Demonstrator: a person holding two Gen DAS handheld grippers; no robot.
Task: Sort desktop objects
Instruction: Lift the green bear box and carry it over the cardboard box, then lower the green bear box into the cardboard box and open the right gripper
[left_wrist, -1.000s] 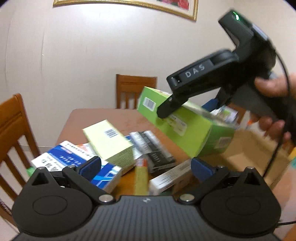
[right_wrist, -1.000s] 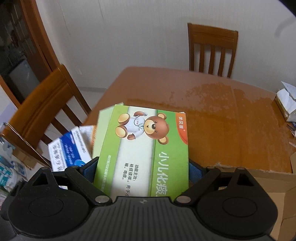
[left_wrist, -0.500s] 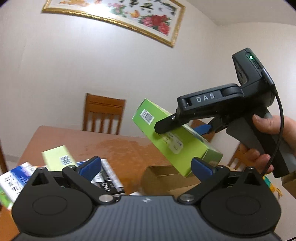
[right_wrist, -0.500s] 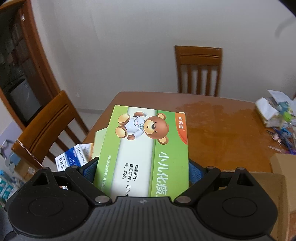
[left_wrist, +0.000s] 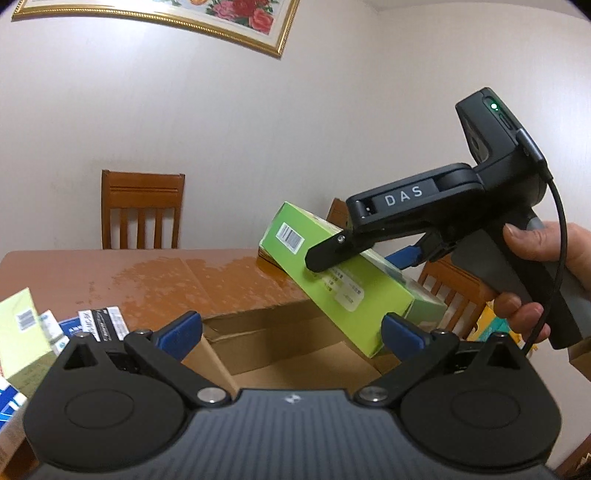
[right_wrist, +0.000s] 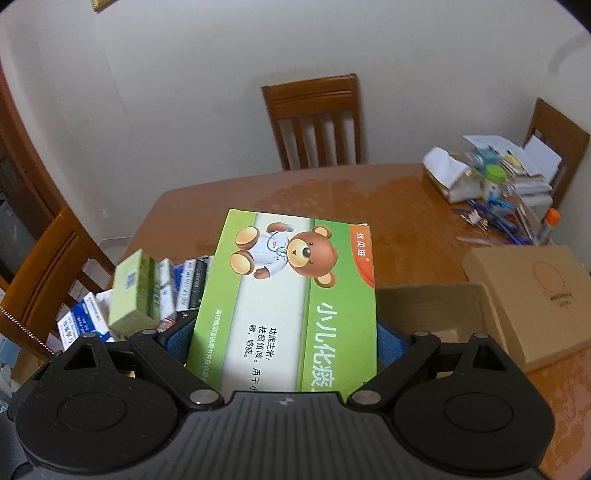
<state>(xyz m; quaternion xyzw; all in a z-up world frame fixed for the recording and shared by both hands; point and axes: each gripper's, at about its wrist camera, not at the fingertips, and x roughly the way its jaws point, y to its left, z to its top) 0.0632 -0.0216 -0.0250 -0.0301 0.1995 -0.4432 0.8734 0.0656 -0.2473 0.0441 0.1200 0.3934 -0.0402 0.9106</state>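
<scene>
Since a second ago, you have lifted the green box (right_wrist: 284, 302) clear of the pile and carried it to the right; it now hangs over the open cardboard carton (left_wrist: 280, 350), whereas earlier it sat just above the heap of small boxes (right_wrist: 147, 295). The left wrist view has swung with it: the heap that filled its centre now sits at 9 o'clock, and the carton lies straight ahead.

Your right gripper (right_wrist: 284, 343) has its blue fingers (right_wrist: 388, 341) clenched on the green box, one on each long side. In the left wrist view the box tilts, its barcode end raised toward 10 o'clock and its lower end dipping toward the carton. Your hand (left_wrist: 546, 280) wraps the right gripper's handle at 3 o'clock.

Your left gripper (left_wrist: 291, 332) is released, fingers (left_wrist: 181, 328) spread wide and grasping nothing, above the carton's near edge.

The green box is flat and rectangular, bright green with a white band, a brown cartoon bear in a white coat, an orange corner tab and Chinese lettering. The desk (right_wrist: 406, 229) is glossy brown wood.
</scene>
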